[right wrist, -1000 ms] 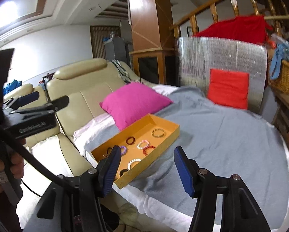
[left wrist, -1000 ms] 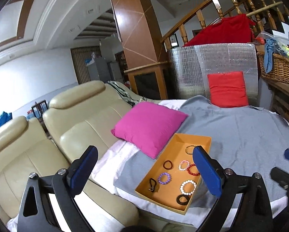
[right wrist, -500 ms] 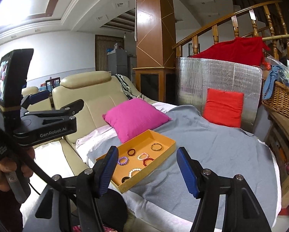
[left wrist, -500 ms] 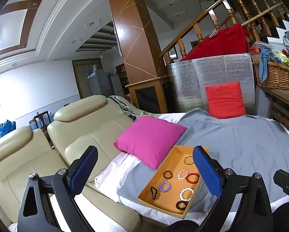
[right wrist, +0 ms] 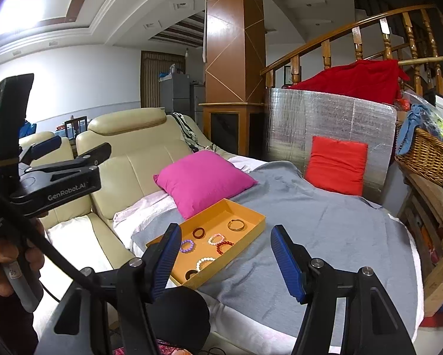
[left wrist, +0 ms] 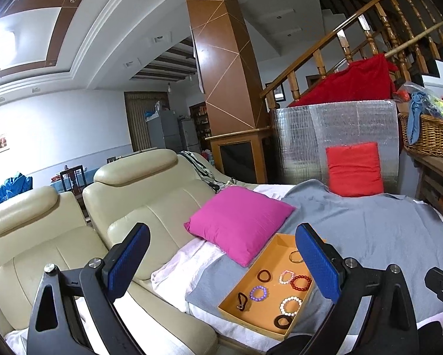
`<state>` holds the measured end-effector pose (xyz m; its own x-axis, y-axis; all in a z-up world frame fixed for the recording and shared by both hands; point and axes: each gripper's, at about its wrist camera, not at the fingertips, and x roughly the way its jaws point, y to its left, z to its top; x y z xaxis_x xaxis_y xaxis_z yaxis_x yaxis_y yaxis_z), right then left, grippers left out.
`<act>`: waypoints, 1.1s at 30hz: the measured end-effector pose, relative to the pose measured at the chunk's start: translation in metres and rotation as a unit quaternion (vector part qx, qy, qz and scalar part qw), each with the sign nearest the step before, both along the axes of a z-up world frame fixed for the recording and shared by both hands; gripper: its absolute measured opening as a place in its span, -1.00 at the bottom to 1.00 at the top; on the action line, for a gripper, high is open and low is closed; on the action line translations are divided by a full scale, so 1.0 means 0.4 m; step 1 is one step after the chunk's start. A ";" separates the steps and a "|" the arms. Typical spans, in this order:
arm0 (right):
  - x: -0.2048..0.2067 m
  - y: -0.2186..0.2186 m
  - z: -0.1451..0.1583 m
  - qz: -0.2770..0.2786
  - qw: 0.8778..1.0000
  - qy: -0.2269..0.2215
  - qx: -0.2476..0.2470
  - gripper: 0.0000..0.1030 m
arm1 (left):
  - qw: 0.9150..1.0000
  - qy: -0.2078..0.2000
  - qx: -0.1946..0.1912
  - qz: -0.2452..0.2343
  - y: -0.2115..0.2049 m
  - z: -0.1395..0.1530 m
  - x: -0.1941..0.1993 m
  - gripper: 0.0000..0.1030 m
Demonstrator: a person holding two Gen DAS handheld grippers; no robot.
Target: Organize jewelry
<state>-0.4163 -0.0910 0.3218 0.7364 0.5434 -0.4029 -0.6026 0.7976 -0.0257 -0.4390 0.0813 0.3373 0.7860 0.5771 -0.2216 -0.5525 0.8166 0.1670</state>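
Observation:
An orange tray (left wrist: 269, 254) lies on the grey blanket (left wrist: 369, 236) near the bed's front left edge. It holds several bracelets and hair ties, among them a purple bead bracelet (left wrist: 258, 293), a red one (left wrist: 301, 282), a white one (left wrist: 291, 306) and a gold bangle (left wrist: 295, 256). My left gripper (left wrist: 221, 236) hovers open and empty, well short of the tray. My right gripper (right wrist: 226, 232) is also open and empty, above and in front of the tray (right wrist: 221, 213). A hand (right wrist: 2, 266) holds the left gripper (right wrist: 67, 153) at that view's left.
A pink cushion (left wrist: 239, 222) touches the tray's far left side. A red cushion (left wrist: 353, 171) leans on a silver foil board (left wrist: 334, 136). A cream leather sofa (left wrist: 138, 207) borders the bed on the left. A wicker basket (right wrist: 425, 153) sits on wooden shelves at right.
Both grippers have risen and drawn back, so the tray and bed sit lower and smaller in both views. Both stay open and empty.

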 end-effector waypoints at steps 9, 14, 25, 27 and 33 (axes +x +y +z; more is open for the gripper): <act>0.032 0.011 -0.015 -0.004 0.999 0.032 0.018 0.34 | 0.999 0.023 0.017 -0.014 -0.011 -0.016 0.016 0.91; 0.064 0.037 -0.042 -0.002 0.998 0.061 0.017 0.34 | 0.999 0.037 0.019 -0.017 -0.001 -0.034 0.028 0.91; 0.094 0.090 -0.070 0.002 0.997 0.071 0.001 0.34 | 0.998 0.051 -0.016 -0.019 0.056 -0.082 0.062 0.91; 0.095 0.100 -0.074 0.001 0.998 0.070 -0.002 0.34 | 0.998 0.052 -0.023 -0.016 0.064 -0.091 0.062 0.91; 0.097 0.121 -0.092 0.005 0.997 0.079 -0.001 0.34 | 0.998 0.063 -0.031 -0.010 0.093 -0.116 0.065 0.91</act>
<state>-0.3776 -0.0426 0.2848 0.6581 0.5495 -0.5148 -0.6070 0.7917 0.0691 -0.4130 0.1186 0.2910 0.7606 0.5445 -0.3537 -0.5146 0.8377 0.1830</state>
